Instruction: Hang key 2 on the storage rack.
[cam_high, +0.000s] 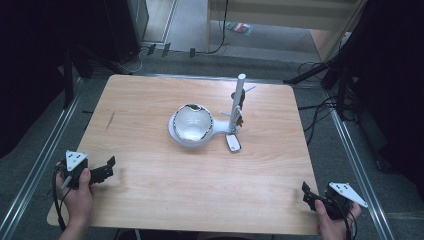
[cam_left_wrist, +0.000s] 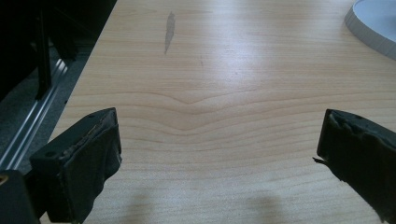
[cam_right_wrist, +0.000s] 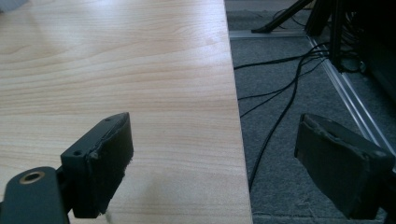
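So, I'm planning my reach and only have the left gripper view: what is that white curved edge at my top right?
Observer: It's the round base of a white device standing at the middle of the table.
Operator: Does anything stand up from it?
Observer: Yes, an upright white post rises at its right side.
Operator: And where's the right claw?
Observer: The right claw is open and empty at the table's near right corner, with one jaw out past the edge.
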